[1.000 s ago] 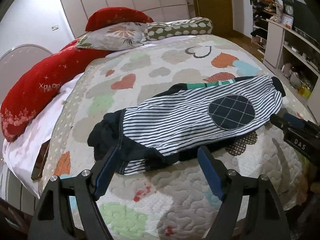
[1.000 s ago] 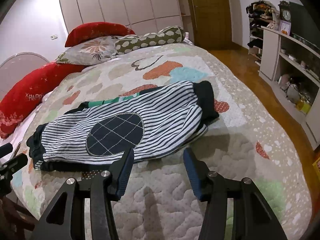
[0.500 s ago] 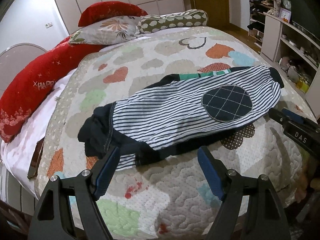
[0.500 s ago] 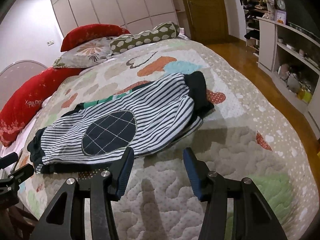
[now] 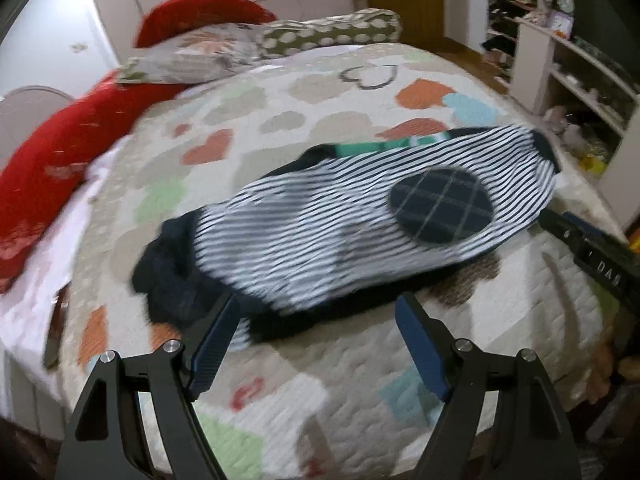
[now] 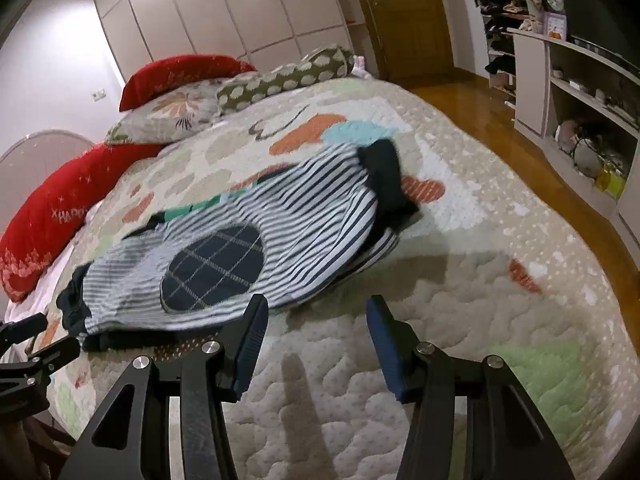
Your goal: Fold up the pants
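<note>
Striped navy-and-white pants (image 5: 352, 232) with a round checked knee patch (image 5: 440, 210) lie folded lengthwise across the quilted bed (image 5: 304, 108). Their dark waistband (image 6: 386, 178) is at the right end and dark cuffs (image 5: 172, 272) are at the left end. My left gripper (image 5: 316, 336) is open and empty just in front of the cuff end. My right gripper (image 6: 314, 340) is open and empty, above the quilt in front of the pants' (image 6: 256, 252) near edge. The right gripper's body (image 5: 600, 256) shows in the left wrist view, and the left gripper's fingers (image 6: 36, 344) in the right wrist view.
Red, floral and spotted pillows (image 6: 188, 104) lie at the head of the bed. A long red cushion (image 5: 52, 164) runs along the left side. White shelves (image 6: 580, 96) stand to the right beyond a wooden floor (image 6: 500, 120). A door (image 6: 404, 16) is at the back.
Both grippers have drawn back and risen slightly, so the pants sit a little farther off. The pants lie as before. Both jaws stay open.
</note>
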A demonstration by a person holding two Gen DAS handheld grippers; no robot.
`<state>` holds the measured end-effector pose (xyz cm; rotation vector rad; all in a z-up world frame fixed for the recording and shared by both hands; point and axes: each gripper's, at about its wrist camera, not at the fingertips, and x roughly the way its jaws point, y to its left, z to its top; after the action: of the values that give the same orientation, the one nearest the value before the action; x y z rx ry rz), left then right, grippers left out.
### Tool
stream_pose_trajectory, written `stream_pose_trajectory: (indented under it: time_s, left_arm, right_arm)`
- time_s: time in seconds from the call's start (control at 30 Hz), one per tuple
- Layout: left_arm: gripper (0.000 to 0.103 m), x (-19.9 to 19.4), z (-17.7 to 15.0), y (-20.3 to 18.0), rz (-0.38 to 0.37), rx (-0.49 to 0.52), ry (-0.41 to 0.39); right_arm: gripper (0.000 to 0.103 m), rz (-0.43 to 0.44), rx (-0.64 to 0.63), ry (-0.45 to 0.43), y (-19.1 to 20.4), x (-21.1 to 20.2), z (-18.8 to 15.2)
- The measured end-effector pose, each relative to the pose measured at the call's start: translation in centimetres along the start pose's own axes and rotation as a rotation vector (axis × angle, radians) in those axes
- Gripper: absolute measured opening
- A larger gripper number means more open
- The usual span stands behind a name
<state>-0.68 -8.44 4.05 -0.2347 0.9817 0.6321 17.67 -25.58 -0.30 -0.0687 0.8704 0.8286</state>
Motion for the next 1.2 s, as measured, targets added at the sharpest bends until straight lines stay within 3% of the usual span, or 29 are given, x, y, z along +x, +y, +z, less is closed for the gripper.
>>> stream_pose_trajectory:
  time_s: [0.1,0.23,0.5,0.57,0.7,0.77,0.8,0.83,0.87,0.9,1.07,1.2]
  left_arm:
    - [0.079,1.2,3.7,-1.0,-0.147,-0.004,0.017]
    - [0.079,3.8,8.8,-4.6,-0.264,0.057,0.050]
    - [0.079,10.4,16.7,-13.4,-0.510,0.135,0.180]
    - [0.079,11.9,17.4,-15.7,-0.535,0.182,0.221]
    - [0.079,14.4,17.7,-19.4,-0.497,0.297,0.283]
    - [0.074,14.8,17.4,-19.8,-0.486,0.311,0.292]
    - [0.049,14.7,17.2,-19.9,-0.478,0.323,0.287]
    - [0.034,14.6,17.1,-20.0,-0.485,0.329,0.285]
    - [0.029,14.3,17.1,-19.8,-0.482,0.321,0.281]
    - [0.024,13.9,17.1,-19.4,-0.490,0.308,0.269]
    - [0.022,10.7,17.4,-14.9,-0.558,0.200,0.185]
    - [0.022,7.9,16.4,-9.1,-0.583,0.073,0.103]
  right_arm:
    - [0.055,-0.023,0.030,-0.031,-1.5,-0.6,0.9]
    - [0.062,-0.065,0.095,-0.049,-4.2,-0.9,2.3]
    - [0.063,0.060,0.185,0.054,-6.4,2.9,4.9]
    - [0.063,0.070,0.178,0.073,-6.3,4.0,5.2]
    - [0.065,0.076,0.142,0.072,-5.7,5.2,5.5]
    - [0.065,0.083,0.116,0.073,-5.3,5.7,5.8]
    - [0.065,0.082,0.102,0.073,-5.1,6.0,5.9]
    - [0.064,0.082,0.092,0.074,-5.0,6.2,5.9]
    - [0.043,0.089,0.075,0.074,-4.7,6.3,5.9]
    - [0.030,0.099,0.060,0.073,-4.4,6.4,5.9]
    - [0.025,0.130,0.040,0.031,-3.0,4.7,6.6]
    - [0.025,0.186,-0.038,0.000,0.6,2.8,7.4]
